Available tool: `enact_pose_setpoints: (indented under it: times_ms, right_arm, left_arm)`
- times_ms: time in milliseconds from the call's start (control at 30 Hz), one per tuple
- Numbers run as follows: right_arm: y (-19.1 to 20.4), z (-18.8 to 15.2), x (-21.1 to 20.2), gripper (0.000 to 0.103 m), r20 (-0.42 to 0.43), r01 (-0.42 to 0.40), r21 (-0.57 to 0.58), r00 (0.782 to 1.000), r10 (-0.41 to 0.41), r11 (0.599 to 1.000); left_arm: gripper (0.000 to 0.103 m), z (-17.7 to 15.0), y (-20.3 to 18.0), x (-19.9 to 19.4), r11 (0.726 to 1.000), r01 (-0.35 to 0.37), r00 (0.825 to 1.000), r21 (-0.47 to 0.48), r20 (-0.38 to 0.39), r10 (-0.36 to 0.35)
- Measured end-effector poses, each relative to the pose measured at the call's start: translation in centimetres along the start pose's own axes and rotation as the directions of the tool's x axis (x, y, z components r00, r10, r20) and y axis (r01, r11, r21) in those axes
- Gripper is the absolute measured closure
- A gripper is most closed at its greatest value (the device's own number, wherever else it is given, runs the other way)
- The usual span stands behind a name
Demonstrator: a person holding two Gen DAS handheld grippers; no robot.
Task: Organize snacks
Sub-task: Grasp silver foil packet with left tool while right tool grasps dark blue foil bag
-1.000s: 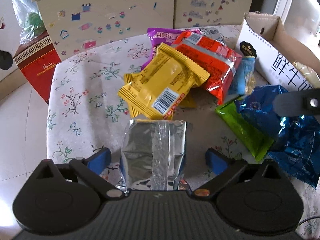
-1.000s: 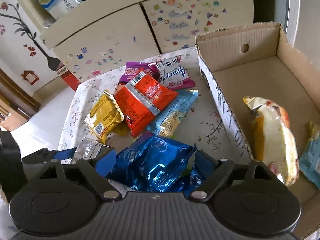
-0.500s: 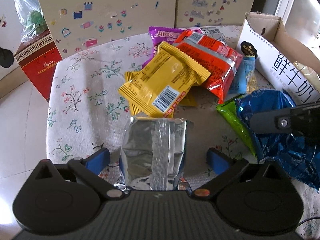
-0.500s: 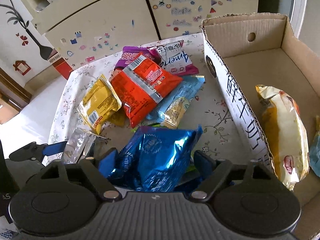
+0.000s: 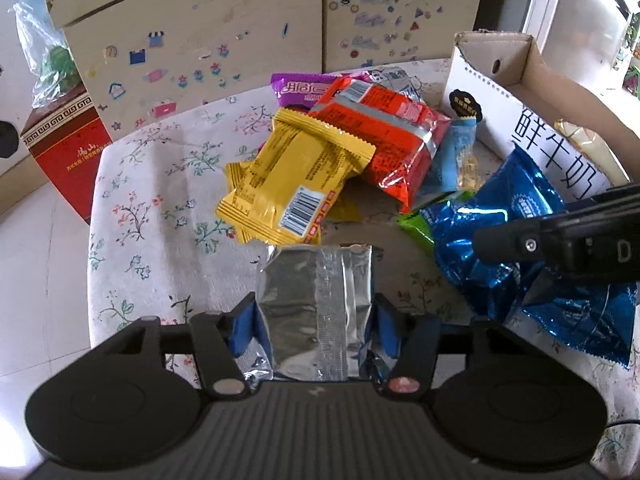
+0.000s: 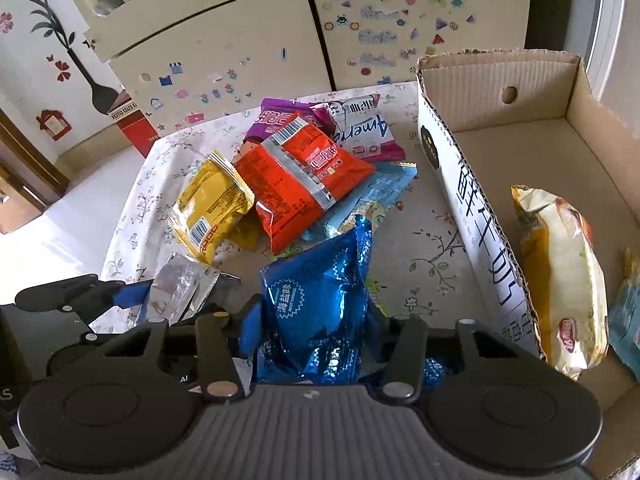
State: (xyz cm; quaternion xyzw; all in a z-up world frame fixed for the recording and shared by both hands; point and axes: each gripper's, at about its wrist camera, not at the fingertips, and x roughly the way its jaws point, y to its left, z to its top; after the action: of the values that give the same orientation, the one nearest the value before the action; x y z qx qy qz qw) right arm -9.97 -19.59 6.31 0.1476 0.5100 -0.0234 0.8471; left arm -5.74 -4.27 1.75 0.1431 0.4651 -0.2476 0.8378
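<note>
My left gripper [image 5: 314,320] is shut on a silver foil snack pack [image 5: 316,304] at the near edge of the floral table [image 5: 152,208]. My right gripper [image 6: 316,320] is shut on a shiny blue snack bag [image 6: 320,300], which stands up between the blue pads. That blue bag [image 5: 500,240] and the right gripper also show at the right of the left wrist view. The silver pack [image 6: 180,288] and left gripper show at the left of the right wrist view. A pile of yellow [image 5: 296,184], red [image 5: 388,136], purple and light blue packs lies mid-table.
An open cardboard box [image 6: 472,208] stands at the table's right, holding a yellow-orange snack bag [image 6: 560,272] and a blue-white pack at its right edge. A green pack [image 5: 420,224] lies under the blue bag. A stickered cabinet [image 6: 260,52] stands behind; a red box [image 5: 60,148] sits on the floor at left.
Both grippers closed: the left onto the silver pack, the right onto the blue bag, which has risen upright. The right gripper moved left, away from the box.
</note>
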Motion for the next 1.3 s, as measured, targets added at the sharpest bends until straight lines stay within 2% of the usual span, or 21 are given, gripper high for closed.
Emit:
enact_pose_setpoints:
  times_ms: [267,433,600,700,800,833,1100,1300]
  right_arm:
    - [-0.3,0.3,-1.7,0.050,0.047,-0.033,0.013,0.998,0.032,0.999]
    - [-0.5,0.6,-2.4,0.059,0.068,-0.050,0.016,0.996,0.049,0.999]
    - [-0.9,0.6,-2.1,0.058,0.057,-0.054,0.029,0.997,0.052,0.998]
    - [-1.5,0.7,-1.8,0.050,0.027,-0.092,0.074,0.996,0.090,0.993]
    - [-1.6,0.7,-1.6,0.030,0.018,-0.112,0.102,0.994,0.111,0.988]
    - [-1.4,0.7,-1.5,0.028,0.015,-0.112,0.093,0.994,0.112,0.989]
    - [0.7,-0.1,0.2,0.027,-0.066,-0.060,-0.025,0.996,0.058,0.998]
    - [1.0,-0.9,-1.2,0.019,-0.069,-0.115,-0.073,0.992,0.110,0.991]
  left_arm:
    - [0.045,0.7,0.4,-1.1,1.000,-0.017,0.999,-0.017,0.049,0.018]
    - [0.045,1.4,0.0,-2.0,0.999,-0.009,0.997,-0.034,0.082,0.012]
    - [0.045,1.9,-0.6,-2.5,1.000,-0.015,0.994,-0.027,0.106,0.018]
    - [0.045,2.1,-0.3,-2.6,0.999,-0.012,0.994,-0.048,0.105,0.017]
    - [0.045,2.2,0.3,-2.7,0.998,-0.026,0.994,-0.063,0.108,0.032]
    - [0.045,2.2,0.5,-2.7,0.997,-0.030,0.994,-0.071,0.107,0.037]
    - [0.045,1.9,1.8,-2.5,0.991,-0.020,0.996,-0.129,0.083,0.031]
    - [0.045,1.9,2.5,-2.9,0.989,-0.019,0.995,-0.149,0.096,0.033]
